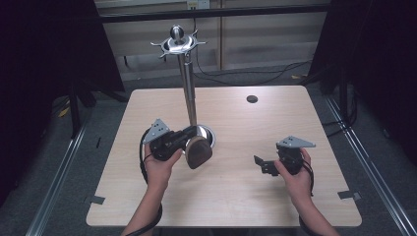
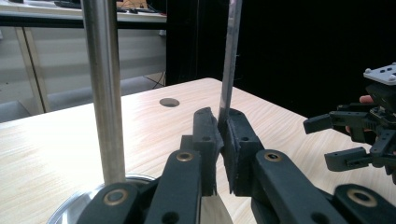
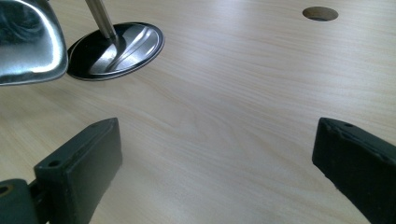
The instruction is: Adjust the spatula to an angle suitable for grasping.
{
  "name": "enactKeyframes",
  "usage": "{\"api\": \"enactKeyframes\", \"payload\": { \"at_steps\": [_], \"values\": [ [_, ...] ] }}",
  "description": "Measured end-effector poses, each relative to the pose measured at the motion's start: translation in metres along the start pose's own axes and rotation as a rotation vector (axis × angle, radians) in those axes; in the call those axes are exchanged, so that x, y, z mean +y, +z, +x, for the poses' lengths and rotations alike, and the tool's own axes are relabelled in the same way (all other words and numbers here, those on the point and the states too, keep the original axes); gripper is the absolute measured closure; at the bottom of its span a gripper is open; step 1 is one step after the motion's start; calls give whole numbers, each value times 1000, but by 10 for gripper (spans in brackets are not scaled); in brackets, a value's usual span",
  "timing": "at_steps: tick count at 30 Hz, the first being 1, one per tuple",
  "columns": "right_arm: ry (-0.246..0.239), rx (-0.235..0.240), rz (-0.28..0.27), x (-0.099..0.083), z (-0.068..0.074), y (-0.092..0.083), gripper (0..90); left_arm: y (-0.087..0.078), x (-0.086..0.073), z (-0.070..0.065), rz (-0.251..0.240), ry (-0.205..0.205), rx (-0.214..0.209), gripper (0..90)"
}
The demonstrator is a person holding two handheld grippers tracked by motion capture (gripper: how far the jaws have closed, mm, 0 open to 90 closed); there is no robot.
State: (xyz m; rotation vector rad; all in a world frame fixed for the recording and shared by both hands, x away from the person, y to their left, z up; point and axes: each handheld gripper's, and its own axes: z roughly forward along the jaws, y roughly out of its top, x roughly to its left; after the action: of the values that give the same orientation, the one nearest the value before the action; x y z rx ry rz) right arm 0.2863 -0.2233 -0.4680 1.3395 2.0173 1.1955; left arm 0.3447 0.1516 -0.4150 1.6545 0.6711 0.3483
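Note:
A chrome stand point(image 1: 189, 93) with hooked arms at its top rises from a round base point(image 1: 208, 132) on the wooden table point(image 1: 231, 196). My left gripper point(image 1: 189, 140) sits beside that base, shut on a rounded metal utensil head point(image 1: 199, 153). In the left gripper view the pads point(image 2: 208, 135) pinch its thin edge point(image 2: 229, 56), which stands upright, with the pole point(image 2: 105, 93) close at the left. My right gripper point(image 1: 260, 164) hovers open over bare table at the right, jaws wide apart and nothing between them point(image 3: 215, 158). Its view shows the shiny utensil head point(image 3: 25, 42) and the base point(image 3: 116, 49).
A round cable hole point(image 1: 252, 99) lies at the table's far right. Cables run over the floor behind the table. Dark curtains hang at both sides, and metal rails line the floor left and right. My open right gripper point(image 2: 345, 140) appears at the right of the left gripper view.

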Motion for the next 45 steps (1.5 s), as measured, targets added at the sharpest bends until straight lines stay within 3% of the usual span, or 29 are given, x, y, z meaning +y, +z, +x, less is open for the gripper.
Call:
{"api": "enactKeyframes", "payload": {
  "at_steps": [3, 9, 11, 16, 17, 18, 20, 25, 30, 32, 33, 35, 36, 45],
  "values": [
    [-2, 2, 0, 0, 0, 0, 11, 1, 1, 1, 8, 4, 16, 836],
    [0, 4, 0, 0, -1, 0, 12, 4, 1, 7, 21, 1, 8, 806],
    [1, 5, -1, 0, -1, 0, 12, 6, 0, 8, 20, -17, 15, 802],
    [3, 2, -4, 0, -2, -1, 12, 5, -2, 12, 41, -5, 24, 794],
    [2, 3, -3, 0, -2, -1, 12, 6, -2, 11, 25, -23, 13, 794],
    [1, 1, -3, 0, -2, -1, 12, 5, -2, 12, 44, -2, 24, 786],
    [1, 5, -2, 0, -2, -1, 12, 7, -2, 13, 35, -4, 12, 776],
    [4, 9, -5, 0, -1, -1, 12, 6, 1, 9, 53, 8, 35, 745],
    [2, 7, -1, 1, -1, -1, 12, -1, 4, 10, 54, 18, 58, 645],
    [5, 7, -5, 1, -2, -1, 12, -5, 4, 10, 62, 8, 74, 539],
    [12, 7, -9, 2, -2, -2, 12, -6, 4, 10, 74, 1, 85, 424],
    [8, 8, -9, 2, -2, -2, 12, -7, 3, 9, 76, 0, 94, 394],
    [7, 7, -4, 1, -2, -2, 12, -8, 3, 9, 77, -5, 96, 323],
    [16, 6, -5, 0, -2, -6, 12, -12, -5, 7, 114, 6, 108, 175]
  ]
}}
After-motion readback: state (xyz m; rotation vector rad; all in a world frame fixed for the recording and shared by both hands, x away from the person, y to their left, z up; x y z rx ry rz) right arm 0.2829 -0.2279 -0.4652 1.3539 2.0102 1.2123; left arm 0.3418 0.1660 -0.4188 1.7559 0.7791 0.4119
